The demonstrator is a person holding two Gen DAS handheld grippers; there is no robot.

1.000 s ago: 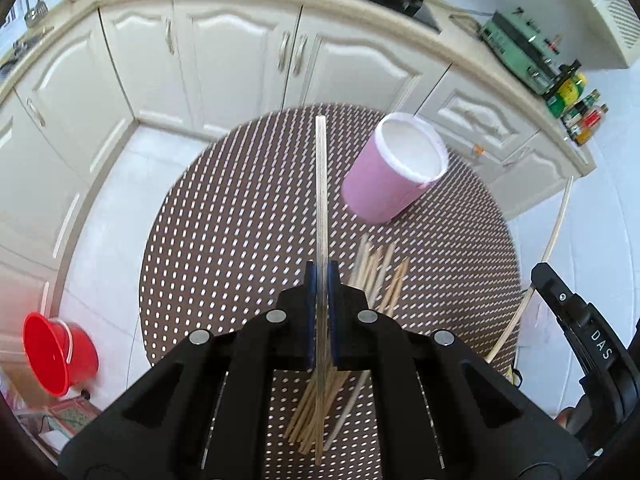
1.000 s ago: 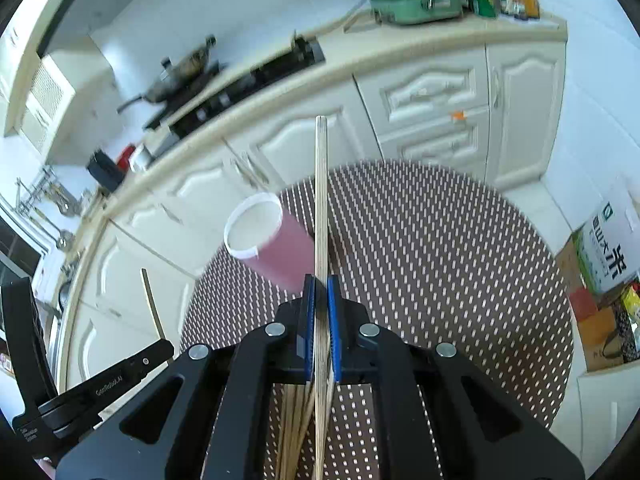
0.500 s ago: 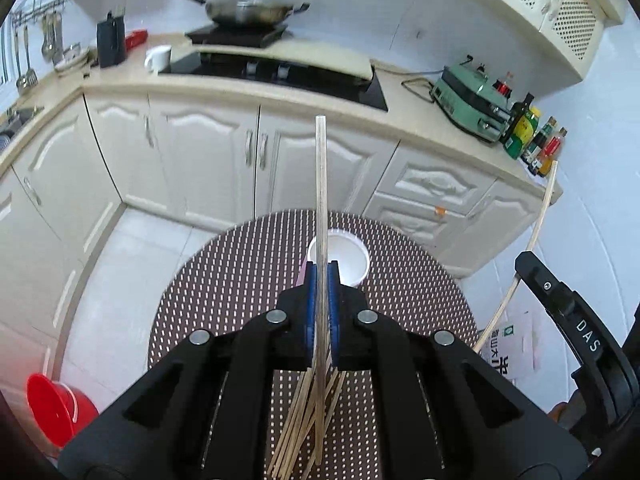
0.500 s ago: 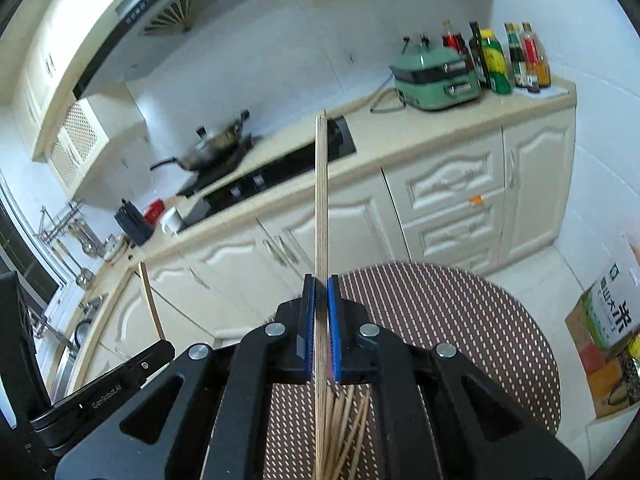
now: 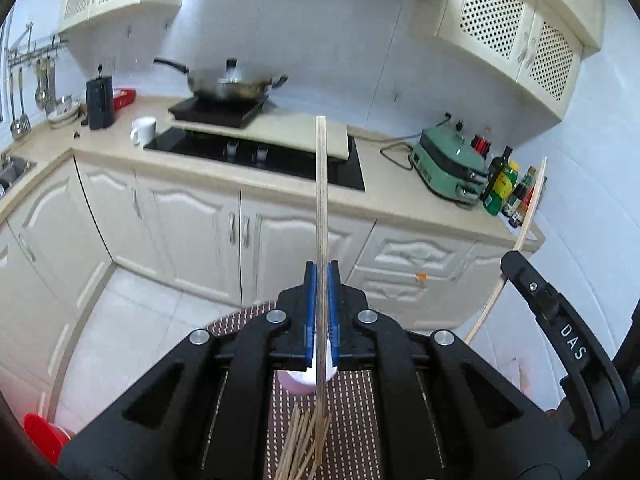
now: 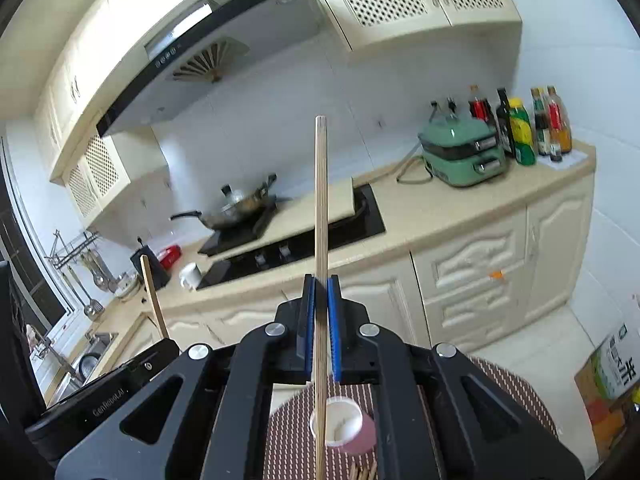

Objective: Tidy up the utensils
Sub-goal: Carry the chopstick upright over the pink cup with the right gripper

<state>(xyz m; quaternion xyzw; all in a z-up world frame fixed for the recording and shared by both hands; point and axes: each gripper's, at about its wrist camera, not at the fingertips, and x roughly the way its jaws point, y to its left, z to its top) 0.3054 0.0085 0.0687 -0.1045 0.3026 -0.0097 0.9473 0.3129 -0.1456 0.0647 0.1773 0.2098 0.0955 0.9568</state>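
Note:
My left gripper (image 5: 321, 276) is shut on one wooden chopstick (image 5: 321, 200) that stands upright, reaching well above its blue pads. My right gripper (image 6: 321, 288) is likewise shut on another upright chopstick (image 6: 320, 208). Both grippers are raised high over the round brown dotted table (image 6: 516, 396). Below, a pink cup with a white inside (image 6: 346, 428) stands on the table; the left wrist view shows only a bit of the cup (image 5: 298, 384) under the jaws. A loose pile of chopsticks (image 5: 302, 444) lies on the table near the cup. The right gripper's body and its chopstick (image 5: 528, 216) show at the right of the left wrist view.
Behind the table runs a cream kitchen counter (image 5: 280, 184) with a black hob, a wok (image 5: 228, 80), a white mug (image 5: 144, 130), a green appliance (image 6: 460, 152) and several bottles (image 6: 520, 128). A red bucket (image 5: 40, 436) sits on the floor left; a cardboard box (image 6: 612, 364) sits at the right.
Both grippers have risen with their chopsticks and tilted toward level, so the table and cup dropped to the bottom of each view and the counter, hob and wall cupboards came into sight.

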